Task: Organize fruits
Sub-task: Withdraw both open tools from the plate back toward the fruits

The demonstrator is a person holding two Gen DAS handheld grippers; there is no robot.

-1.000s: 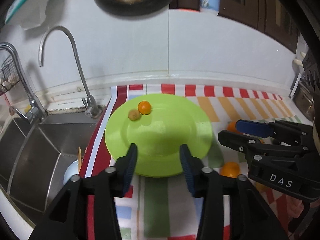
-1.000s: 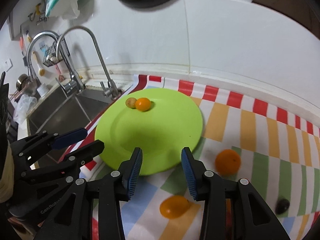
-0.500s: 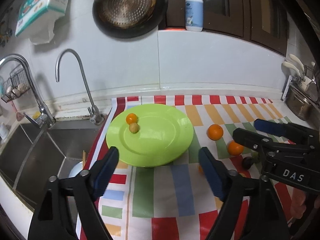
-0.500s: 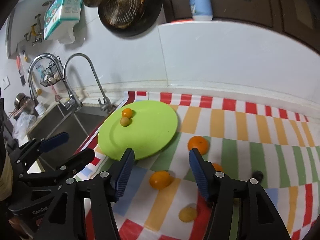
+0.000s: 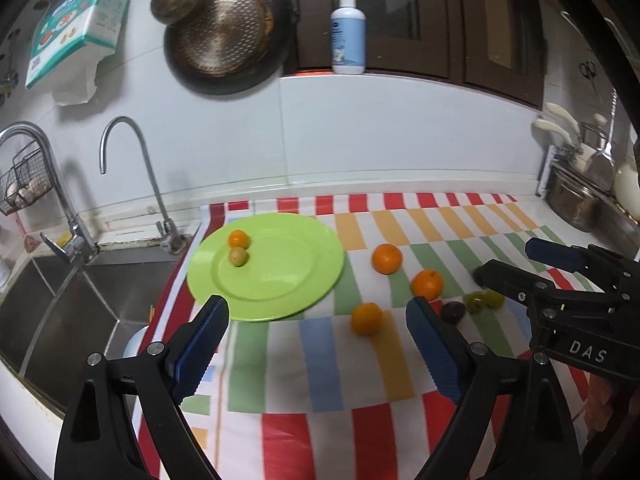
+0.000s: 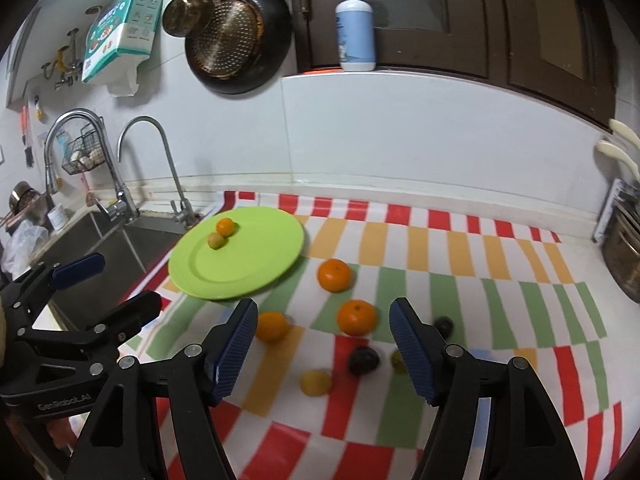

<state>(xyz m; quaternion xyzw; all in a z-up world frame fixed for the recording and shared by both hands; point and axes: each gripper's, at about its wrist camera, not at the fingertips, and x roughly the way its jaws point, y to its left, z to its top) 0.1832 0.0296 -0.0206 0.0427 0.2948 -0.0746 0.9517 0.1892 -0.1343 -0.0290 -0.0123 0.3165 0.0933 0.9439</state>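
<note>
A green plate (image 5: 288, 280) (image 6: 256, 268) lies on the striped cloth beside the sink. It holds a small orange fruit (image 5: 239, 238) (image 6: 225, 226) and a yellowish fruit (image 5: 238, 257) (image 6: 216, 241). Three oranges (image 6: 334, 275) (image 6: 356, 317) (image 6: 272, 325) lie on the cloth right of the plate, also in the left wrist view (image 5: 386, 258). Near them lie dark fruits (image 6: 363, 360) and a yellow fruit (image 6: 316, 382). My left gripper (image 5: 316, 344) is open and empty above the cloth. My right gripper (image 6: 324, 344) is open and empty above the loose fruits.
A steel sink (image 5: 72, 300) with two taps (image 5: 132, 176) is at the left. Metal pots (image 5: 576, 200) stand at the far right. A pan (image 6: 236, 36) hangs on the wall and a soap bottle (image 6: 355, 28) stands on the ledge.
Both grippers have drawn back and up from the plate and opened wider. More of the cloth and the loose fruits now show.
</note>
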